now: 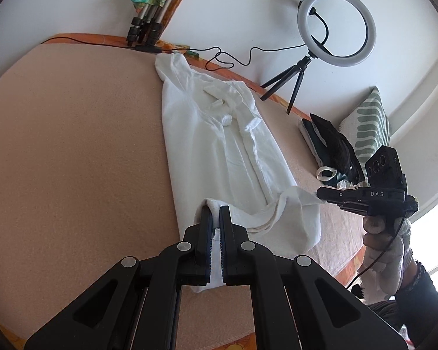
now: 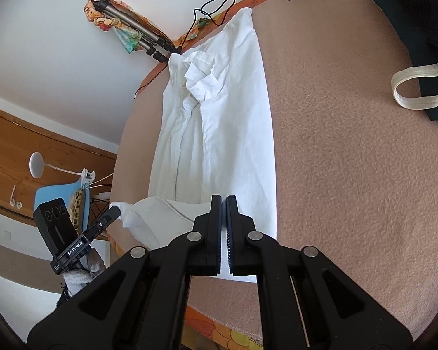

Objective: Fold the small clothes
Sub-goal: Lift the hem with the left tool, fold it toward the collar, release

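A white collared shirt point(image 1: 219, 145) lies lengthwise on a pinkish blanket point(image 1: 73, 145), sides folded in, collar at the far end. My left gripper point(image 1: 216, 213) is shut on the shirt's near hem at its left corner, lifted and curled over. My right gripper point(image 1: 321, 195) is shut on the other hem corner, seen from the side in the left wrist view. In the right wrist view the shirt point(image 2: 219, 122) stretches away, my right gripper point(image 2: 223, 201) pinches the hem, and my left gripper point(image 2: 115, 213) holds the raised corner at the left.
A ring light on a tripod point(image 1: 333, 29) stands at the far edge, its cable trailing along it. Dark clothes point(image 1: 333, 148) and a striped cushion point(image 1: 368, 125) lie to the right. Folded tripod legs point(image 1: 149, 26) lean at the back. A cream strap point(image 2: 417, 87) lies on the blanket.
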`<state>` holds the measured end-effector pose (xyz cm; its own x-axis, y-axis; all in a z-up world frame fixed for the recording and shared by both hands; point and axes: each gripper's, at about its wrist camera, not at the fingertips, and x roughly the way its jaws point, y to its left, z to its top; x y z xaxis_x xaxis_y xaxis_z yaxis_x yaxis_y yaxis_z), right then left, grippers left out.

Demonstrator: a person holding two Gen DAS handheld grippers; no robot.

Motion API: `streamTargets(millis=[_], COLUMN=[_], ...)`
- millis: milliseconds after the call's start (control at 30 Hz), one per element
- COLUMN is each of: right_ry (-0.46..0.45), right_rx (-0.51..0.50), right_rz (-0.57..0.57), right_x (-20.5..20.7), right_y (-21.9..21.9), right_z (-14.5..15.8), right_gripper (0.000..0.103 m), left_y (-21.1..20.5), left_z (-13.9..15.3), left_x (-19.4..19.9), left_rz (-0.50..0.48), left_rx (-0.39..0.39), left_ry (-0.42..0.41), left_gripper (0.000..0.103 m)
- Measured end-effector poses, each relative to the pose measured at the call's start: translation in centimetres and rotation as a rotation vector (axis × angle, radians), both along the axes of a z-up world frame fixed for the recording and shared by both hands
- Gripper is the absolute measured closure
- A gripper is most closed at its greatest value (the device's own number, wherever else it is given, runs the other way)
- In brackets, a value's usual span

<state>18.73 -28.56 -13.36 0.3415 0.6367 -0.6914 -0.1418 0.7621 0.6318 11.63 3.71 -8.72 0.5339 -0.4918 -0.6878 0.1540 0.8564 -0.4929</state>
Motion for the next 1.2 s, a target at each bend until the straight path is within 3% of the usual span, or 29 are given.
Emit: streamTargets(millis=[333, 433, 467, 533, 567, 700, 833, 1200], right_ry=[0.053, 0.071, 0.071, 0.044, 0.014, -0.081, -0.164, -0.229], right_rx=[0.014, 0.096, 0.122, 0.136, 0.134, 0.056, -0.111, -0.284], right_rz=[-0.052, -0.074, -0.084, -0.108, -0.114, -0.067, 0.03, 0.132], right_x=[2.0, 2.0, 2.1, 2.1, 1.9, 0.7, -0.3, 0.6], right_y=[-0.7, -1.8, -2.4, -3.4, -3.9, -4.2, -2.0, 2.3], right_z=[-2.0, -2.0, -1.8, -1.0, -0.5, 0.8, 0.8, -0.5], right_gripper=[0.099, 0.099, 0.098, 0.085, 0.074, 0.072, 0.072, 0.072], left_y=[-0.5, -0.2, -0.1, 0.5, 0.7, 0.7, -0.3, -0.8], left_z=[-1.8, -0.9, -0.4, 0.6, 0.9, 0.8, -0.8, -2.2], left_x=[2.3, 2.1, 1.8, 1.0, 0.7, -0.4, -0.3, 1.8], left_rz=[0.002, 0.018, 0.029, 0.042, 0.035, -0.021, -0.085, -0.089], left_rx=[0.024, 0.053, 0.076, 0.079, 0.074, 0.127, 0.211, 0.216], left_ry=[0.034, 0.0, -0.027, -0.078, -0.094, -0.125, -0.111, -0.09], left_gripper=[0.099, 0.092, 0.083, 0.07, 0.07, 0.07, 0.07, 0.07])
